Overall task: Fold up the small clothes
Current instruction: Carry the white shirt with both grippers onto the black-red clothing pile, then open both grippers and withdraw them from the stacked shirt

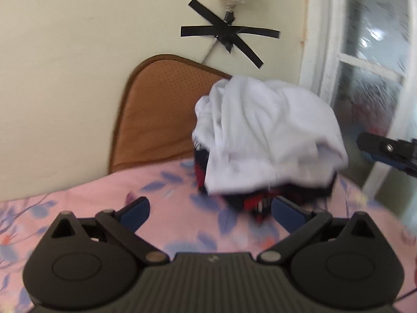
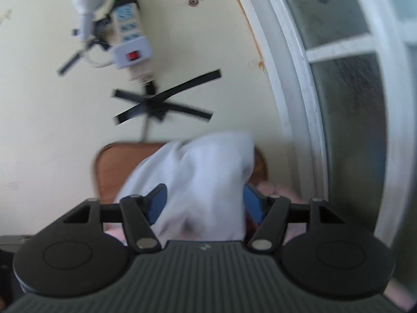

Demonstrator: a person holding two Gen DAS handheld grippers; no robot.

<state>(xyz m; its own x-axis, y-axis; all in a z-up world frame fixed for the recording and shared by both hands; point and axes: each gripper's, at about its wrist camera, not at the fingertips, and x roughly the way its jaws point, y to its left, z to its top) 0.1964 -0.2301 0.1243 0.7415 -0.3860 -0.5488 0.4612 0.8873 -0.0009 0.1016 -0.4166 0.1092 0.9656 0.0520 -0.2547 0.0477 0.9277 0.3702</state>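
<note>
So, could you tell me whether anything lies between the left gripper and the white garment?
Nothing visible does. The left gripper is open over bare pink floral sheet, and the white garment sits just ahead, draped over a dark red-patterned cloth whose edge reaches toward the fingers.

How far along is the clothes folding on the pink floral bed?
Done, apparently: a white cotton garment sits bundled on a dark red-striped pile, though it looks loose rather than squarely folded. In hand: nothing; the left gripper stands open over the pink floral sheet, and the right gripper is open with the white cloth between its fingers, unpinched. Left: neatening that bundle; other clothes aren't visible.
</note>
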